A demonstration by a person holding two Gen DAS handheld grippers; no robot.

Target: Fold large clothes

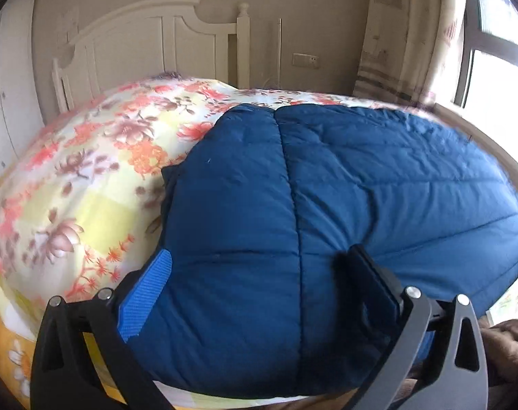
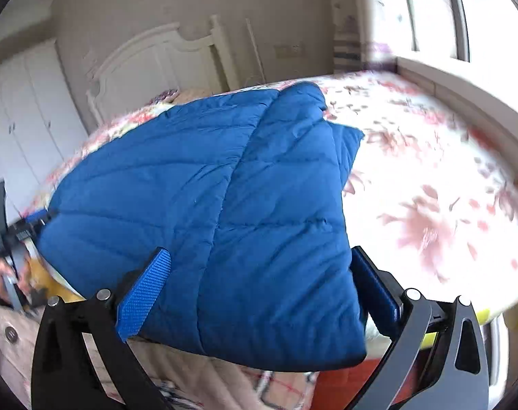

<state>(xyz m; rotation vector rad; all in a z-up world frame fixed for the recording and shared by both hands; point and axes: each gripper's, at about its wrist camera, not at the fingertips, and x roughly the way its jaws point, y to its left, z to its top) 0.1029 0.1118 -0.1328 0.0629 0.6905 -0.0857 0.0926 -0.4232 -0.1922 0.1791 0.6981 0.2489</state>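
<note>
Nearest to us, the left gripper [image 1: 259, 294] and the right gripper [image 2: 262, 290] each stand spread wide, jaws straddling the near hem of the blue quilted jacket [image 1: 327, 188] with nothing pinched, and the jacket lies flat on the floral bedsheet [image 1: 71, 188], its edge hanging just past the bed's near side. To fold it well we judge we should close both pairs of tongs on that hem at matching spots, lift evenly and carry it toward the far end, keeping the puffy layers from sliding. Beyond stand the white headboard [image 1: 149, 41], a curtain [image 1: 405, 34] and a window [image 2: 480, 10], well apart; nothing on the sheet blocks the fold, though the right view is blurred.
</note>
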